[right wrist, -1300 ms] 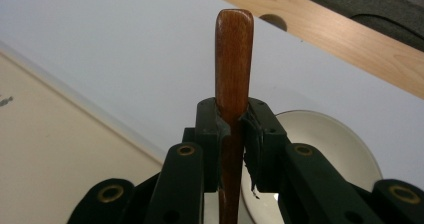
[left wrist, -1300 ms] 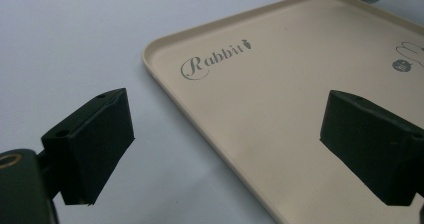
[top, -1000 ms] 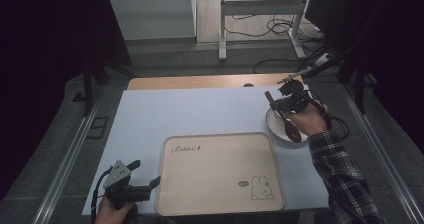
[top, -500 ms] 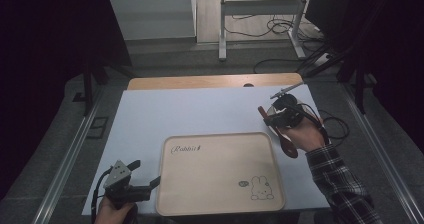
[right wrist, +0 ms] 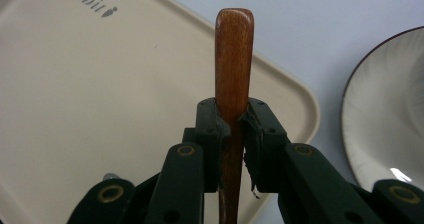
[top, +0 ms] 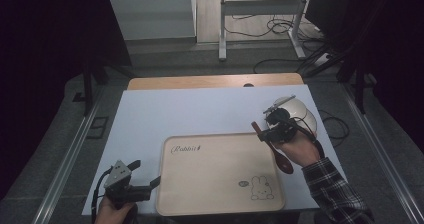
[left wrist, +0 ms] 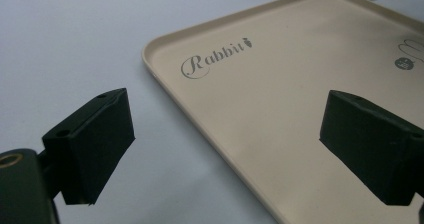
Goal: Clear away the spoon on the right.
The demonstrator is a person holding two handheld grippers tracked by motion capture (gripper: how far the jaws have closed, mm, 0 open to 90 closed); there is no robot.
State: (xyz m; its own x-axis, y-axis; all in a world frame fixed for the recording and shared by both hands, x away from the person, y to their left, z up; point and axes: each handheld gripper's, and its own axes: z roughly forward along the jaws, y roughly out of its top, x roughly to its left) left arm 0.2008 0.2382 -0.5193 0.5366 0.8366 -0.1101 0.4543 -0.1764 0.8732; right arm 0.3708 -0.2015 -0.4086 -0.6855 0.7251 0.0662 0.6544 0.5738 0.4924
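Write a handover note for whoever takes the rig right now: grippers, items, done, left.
Right gripper: jaws shut on the wooden spoon, held by its handle over the tray's right edge.
Left gripper: jaws open, nothing between them, by the tray's left front corner.
Beige Rabbit tray: centre front of the table, nothing on it.
White bowl: on the table, right of the tray.
Done: spoon picked up.
Left: probably set the spoon on the tray; bowl may follow.

I see a beige tray point(top: 215, 176) with grey "Rabbit" script and bunny print, a red-brown wooden spoon point(right wrist: 233, 59) over it, and a white dark-rimmed bowl point(right wrist: 387, 114) beside the tray.
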